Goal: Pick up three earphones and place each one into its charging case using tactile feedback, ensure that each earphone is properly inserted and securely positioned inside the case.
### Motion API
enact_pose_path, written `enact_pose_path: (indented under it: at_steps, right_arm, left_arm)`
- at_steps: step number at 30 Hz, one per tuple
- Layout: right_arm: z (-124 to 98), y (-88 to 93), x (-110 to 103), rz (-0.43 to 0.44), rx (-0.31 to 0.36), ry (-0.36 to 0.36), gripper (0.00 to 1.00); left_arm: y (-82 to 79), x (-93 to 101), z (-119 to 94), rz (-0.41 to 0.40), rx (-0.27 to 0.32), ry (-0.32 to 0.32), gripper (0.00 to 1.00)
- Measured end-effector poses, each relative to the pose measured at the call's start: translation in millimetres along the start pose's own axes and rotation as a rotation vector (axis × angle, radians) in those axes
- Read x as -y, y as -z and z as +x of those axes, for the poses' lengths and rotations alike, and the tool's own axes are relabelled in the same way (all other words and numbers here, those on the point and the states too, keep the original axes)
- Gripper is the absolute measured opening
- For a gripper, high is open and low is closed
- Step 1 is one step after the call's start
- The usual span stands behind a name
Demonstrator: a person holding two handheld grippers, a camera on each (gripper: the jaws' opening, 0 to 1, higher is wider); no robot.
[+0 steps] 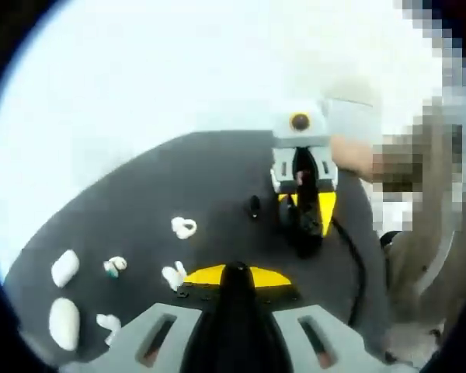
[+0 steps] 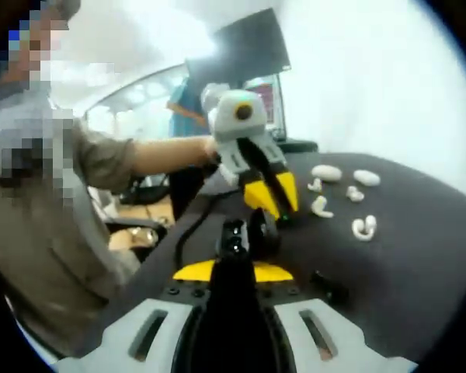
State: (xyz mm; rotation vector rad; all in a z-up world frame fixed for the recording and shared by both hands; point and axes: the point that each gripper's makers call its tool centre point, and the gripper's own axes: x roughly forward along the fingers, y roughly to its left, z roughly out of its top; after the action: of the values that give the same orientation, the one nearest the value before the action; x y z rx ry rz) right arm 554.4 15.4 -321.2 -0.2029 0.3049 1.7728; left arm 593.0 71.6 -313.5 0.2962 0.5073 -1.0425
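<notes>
On the dark worktop (image 1: pixel 155 179), two white cases (image 1: pixel 64 266) lie near its left edge in the left gripper view, with white earphones (image 1: pixel 183 227) scattered loosely beside them, apart from one another and from a small black piece (image 1: pixel 254 206) lying nearer the middle. The left gripper (image 1: pixel 237 273) has its jaws closed with nothing between them, while the right gripper (image 1: pixel 303 225) points down at the worktop with its jaws closed on a dark earphone-like object (image 2: pixel 262 229), though whether they truly grip it I cannot tell. Bare worktop lies open between the white earphones and the grippers, a black cable (image 1: pixel 356 256) trails along the side by the person's sleeve (image 2: pixel 101 159), and a monitor (image 2: pixel 245 50) stands beyond the far edge.
</notes>
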Motion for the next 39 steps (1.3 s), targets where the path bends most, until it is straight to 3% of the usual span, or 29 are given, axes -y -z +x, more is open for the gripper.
enact_pose_path:
  at_steps: [3,9,19,23,28,30,35,39]
  right_arm:
    - [0,0.2,0,-0.003,0.001,0.003,0.18]
    - [-1,0.6,1,-0.002,0.002,0.001,0.18]
    - [0,1.0,3,-0.001,0.002,-0.003,0.18]
    - [0,1.0,3,-0.002,0.003,-0.003,0.18]
    - [0,1.0,3,-0.002,0.003,-0.005,0.18]
    - [0,0.9,4,0.0,0.003,-0.005,0.18]
    - [0,0.9,3,-0.002,0.003,-0.004,0.18]
    - [0,0.8,3,-0.002,0.003,-0.004,0.18]
  left_arm:
    - [7.5,1.9,1,-0.072,-0.048,0.031,0.08]
    - [5.9,-9.4,1,-0.029,-0.039,0.003,0.14]
    - [7.1,-7.4,12,-0.062,-0.077,0.086,0.11]
    - [6.7,-5.5,14,-0.05,-0.094,0.091,0.09]
    - [0.0,-6.7,6,-0.006,-0.042,0.053,0.14]
    - [-9.3,-4.0,-4,-0.065,0.01,0.08,0.18]
    - [-4.9,-18.0,-15,-0.097,0.005,0.038,0.1]
    - [2.3,-8.9,-7,-0.12,-0.014,0.069,0.11]
